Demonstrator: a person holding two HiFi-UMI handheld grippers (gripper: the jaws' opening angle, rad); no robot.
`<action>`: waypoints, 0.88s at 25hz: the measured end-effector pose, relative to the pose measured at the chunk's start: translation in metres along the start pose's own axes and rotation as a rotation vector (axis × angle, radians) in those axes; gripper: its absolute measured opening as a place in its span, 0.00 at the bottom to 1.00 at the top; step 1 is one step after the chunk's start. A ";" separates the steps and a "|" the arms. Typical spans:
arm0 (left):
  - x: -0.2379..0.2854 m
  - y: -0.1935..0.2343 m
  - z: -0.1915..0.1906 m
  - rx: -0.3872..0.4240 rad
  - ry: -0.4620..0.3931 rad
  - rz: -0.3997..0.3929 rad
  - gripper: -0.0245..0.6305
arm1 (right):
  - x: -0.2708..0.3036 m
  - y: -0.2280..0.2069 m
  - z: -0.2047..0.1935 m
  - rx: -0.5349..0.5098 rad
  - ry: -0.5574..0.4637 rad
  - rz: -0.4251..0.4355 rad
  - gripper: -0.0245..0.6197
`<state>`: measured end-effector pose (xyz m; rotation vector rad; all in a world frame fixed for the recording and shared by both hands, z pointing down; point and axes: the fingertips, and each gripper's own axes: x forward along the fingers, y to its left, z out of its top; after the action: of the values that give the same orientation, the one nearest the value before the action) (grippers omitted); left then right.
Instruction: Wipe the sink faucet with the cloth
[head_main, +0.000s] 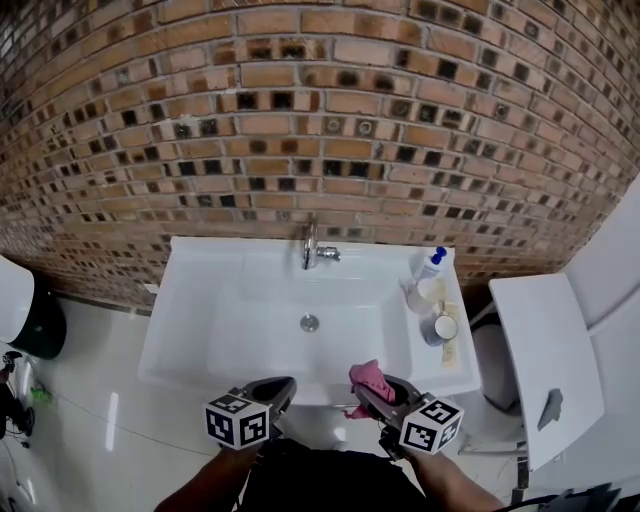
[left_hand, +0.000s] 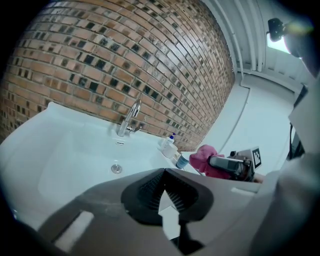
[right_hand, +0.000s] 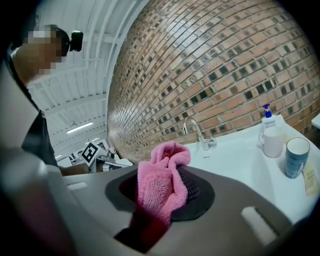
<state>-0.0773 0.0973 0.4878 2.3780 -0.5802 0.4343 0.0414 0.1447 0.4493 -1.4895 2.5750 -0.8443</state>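
The left gripper (head_main: 272, 390) is hanging empty, jaws together, at the sink's (head_main: 200, 310) near rim. The faucet (head_main: 312, 248) is standing well beyond, apparently not yet wiped. The right gripper (head_main: 378, 388) is clamping the pink cloth (head_main: 366, 376), which next needs carrying forward onto the spout.

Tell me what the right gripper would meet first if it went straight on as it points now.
Likely the faucet, across the sink; depth is unclear, so perhaps the brick wall beside it. Nothing else stands in between.
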 end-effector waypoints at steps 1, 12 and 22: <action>0.000 -0.001 -0.001 0.001 0.004 0.000 0.04 | 0.000 0.000 -0.001 0.002 0.000 0.000 0.24; -0.006 0.000 0.003 0.004 -0.012 0.017 0.04 | 0.000 0.011 -0.003 -0.030 0.004 0.013 0.24; -0.010 0.005 0.006 0.008 -0.013 0.023 0.04 | 0.004 0.014 -0.006 -0.035 0.004 0.009 0.24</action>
<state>-0.0871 0.0930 0.4815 2.3850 -0.6135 0.4328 0.0264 0.1496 0.4487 -1.4858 2.6105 -0.8064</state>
